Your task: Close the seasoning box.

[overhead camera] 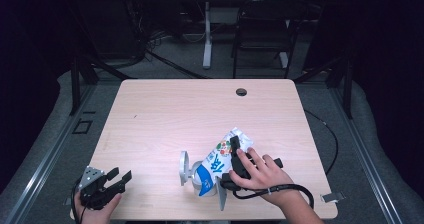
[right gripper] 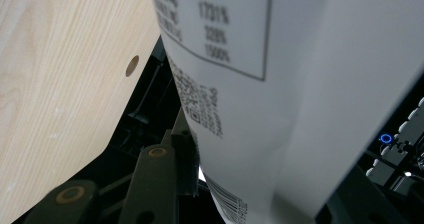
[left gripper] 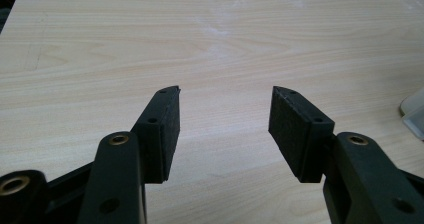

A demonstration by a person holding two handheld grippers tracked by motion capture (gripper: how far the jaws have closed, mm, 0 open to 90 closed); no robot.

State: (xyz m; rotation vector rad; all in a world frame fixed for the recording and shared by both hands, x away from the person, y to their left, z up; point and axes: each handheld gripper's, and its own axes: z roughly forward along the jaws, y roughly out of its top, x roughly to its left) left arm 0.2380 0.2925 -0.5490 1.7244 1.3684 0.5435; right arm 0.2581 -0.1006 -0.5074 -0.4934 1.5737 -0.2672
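Low and right of centre in the frame, the right gripper (overhead camera: 235,159) held the tilted milk carton (overhead camera: 220,161) over a cup (overhead camera: 200,181), seemingly mid-pour; next, likely steady tipping, while the left gripper (overhead camera: 117,176) waited, jaws wide.

**Surroundings, other items**

Wooden table (overhead camera: 165,114), light grain, with a round cable hole (overhead camera: 241,92) near its far edge. Black folding chair (overhead camera: 263,31) beyond the table. White desk leg (overhead camera: 207,34) just left of the chair. Grey floor (overhead camera: 45,134) around.
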